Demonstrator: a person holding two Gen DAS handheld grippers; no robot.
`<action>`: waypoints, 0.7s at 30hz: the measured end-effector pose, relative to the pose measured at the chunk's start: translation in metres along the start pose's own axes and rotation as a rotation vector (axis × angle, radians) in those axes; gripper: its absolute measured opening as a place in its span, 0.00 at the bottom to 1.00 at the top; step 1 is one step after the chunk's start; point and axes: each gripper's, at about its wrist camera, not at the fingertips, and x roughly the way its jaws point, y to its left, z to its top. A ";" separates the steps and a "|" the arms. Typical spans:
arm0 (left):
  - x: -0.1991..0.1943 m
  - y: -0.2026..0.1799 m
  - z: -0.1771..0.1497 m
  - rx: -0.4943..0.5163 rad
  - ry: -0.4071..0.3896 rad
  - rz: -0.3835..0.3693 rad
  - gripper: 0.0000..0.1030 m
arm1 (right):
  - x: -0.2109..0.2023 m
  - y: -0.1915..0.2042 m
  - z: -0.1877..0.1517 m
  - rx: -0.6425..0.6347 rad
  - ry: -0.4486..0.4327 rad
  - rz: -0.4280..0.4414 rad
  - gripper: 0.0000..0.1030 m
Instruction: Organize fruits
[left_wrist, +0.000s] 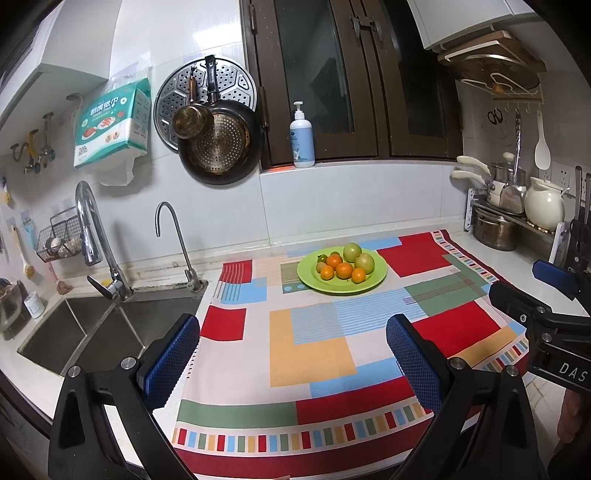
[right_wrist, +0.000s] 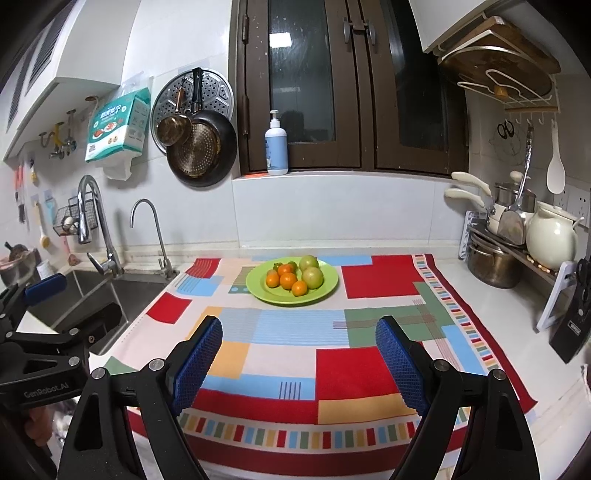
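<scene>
Your fruits (left_wrist: 341, 266) all sit together on the green plate (left_wrist: 376, 281), at 12 o'clock on the patterned cloth (left_wrist: 310, 347) over the table (right_wrist: 517, 306): small orange ones at its 8 o'clock, larger green ones at 2. Both the left gripper (left_wrist: 293, 360) and right gripper (right_wrist: 299, 363) hang near the cloth's front edge with jaws spread and empty, well apart from the plate. That fits fruit gathered already or waiting for sorting.

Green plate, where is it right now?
The green plate sits on the far part of the patterned cloth, near the back wall and below the soap bottle. In both wrist views it is ahead of the open hand-held grippers, holding all the fruit.
</scene>
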 end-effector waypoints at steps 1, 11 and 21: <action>-0.001 0.000 0.000 0.000 0.000 0.000 1.00 | -0.001 0.000 0.000 0.000 -0.001 0.001 0.83; -0.002 -0.001 0.000 0.000 -0.004 0.003 1.00 | -0.001 -0.001 0.000 -0.001 -0.002 0.002 0.83; -0.003 -0.001 0.000 0.000 -0.004 0.002 1.00 | -0.002 -0.001 -0.001 -0.001 -0.002 0.001 0.83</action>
